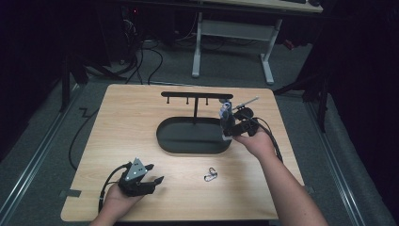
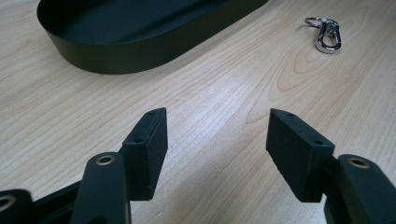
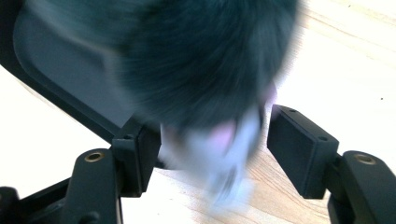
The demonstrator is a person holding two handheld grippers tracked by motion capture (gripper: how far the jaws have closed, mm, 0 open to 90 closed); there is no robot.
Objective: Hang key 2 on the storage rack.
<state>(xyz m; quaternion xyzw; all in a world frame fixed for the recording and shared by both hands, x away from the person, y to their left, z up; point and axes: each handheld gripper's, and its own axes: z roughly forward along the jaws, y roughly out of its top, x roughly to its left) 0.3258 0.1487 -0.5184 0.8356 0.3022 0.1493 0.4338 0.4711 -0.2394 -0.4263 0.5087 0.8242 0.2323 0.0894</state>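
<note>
Fingers parted around a fluffy charm

Fingers (image 3: 299,154) of the right gripper (image 1: 227,123) stand apart, a blurred dark furry keychain (image 3: 205,70) loose between them over the black tray (image 1: 188,141). It looks light, soft, compressible; grip its metal end. Left gripper (image 1: 141,176) gapes empty. Small carabiner (image 1: 211,175) lies nearby.

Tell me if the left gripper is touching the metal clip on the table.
Apart. In the left gripper view, the left gripper stands open over bare wood, and the metal clip lies well beyond its fingers.
</note>
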